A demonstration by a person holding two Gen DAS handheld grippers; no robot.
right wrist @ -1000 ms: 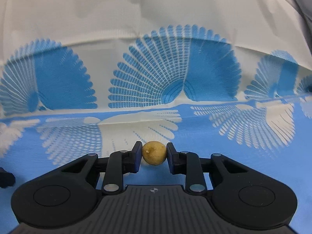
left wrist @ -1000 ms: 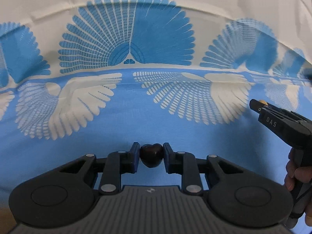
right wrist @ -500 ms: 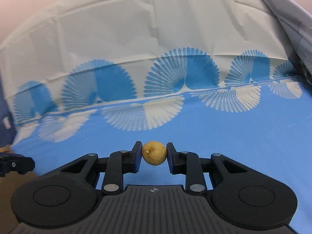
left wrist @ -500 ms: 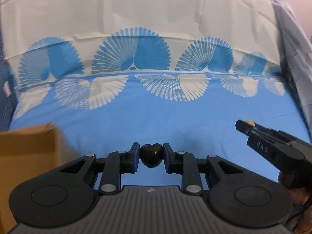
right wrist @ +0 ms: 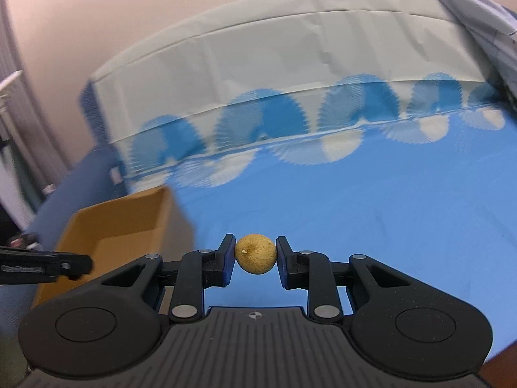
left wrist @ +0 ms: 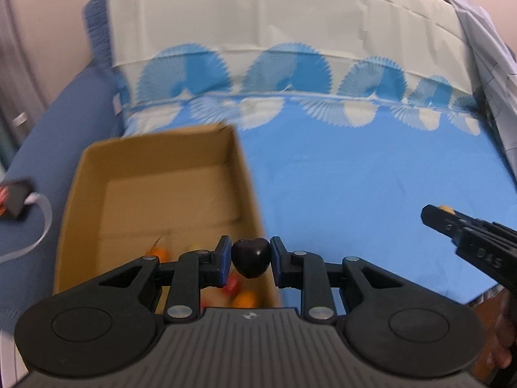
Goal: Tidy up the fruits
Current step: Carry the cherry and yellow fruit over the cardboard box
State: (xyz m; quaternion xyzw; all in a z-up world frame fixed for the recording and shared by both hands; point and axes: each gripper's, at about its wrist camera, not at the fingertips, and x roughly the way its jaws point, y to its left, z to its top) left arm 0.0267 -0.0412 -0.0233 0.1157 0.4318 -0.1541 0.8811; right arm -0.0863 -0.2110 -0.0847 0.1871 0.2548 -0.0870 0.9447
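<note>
My left gripper is shut on a dark cherry and holds it above the near right corner of an open cardboard box. Blurred orange, red and yellow fruits lie in the box's near end. My right gripper is shut on a small round tan fruit above the blue cloth, right of the box. The right gripper also shows in the left wrist view, with the tan fruit at its tip. The left gripper's finger shows at the left of the right wrist view.
A blue and white fan-patterned cloth covers the surface. A dark blue cushion lies left of the box with a small black and red object on it. Grey fabric hangs at the right.
Both grippers rose and pulled back, carrying their fruits. The cardboard box came into view, and the left gripper with the cherry moved over its near right corner.
</note>
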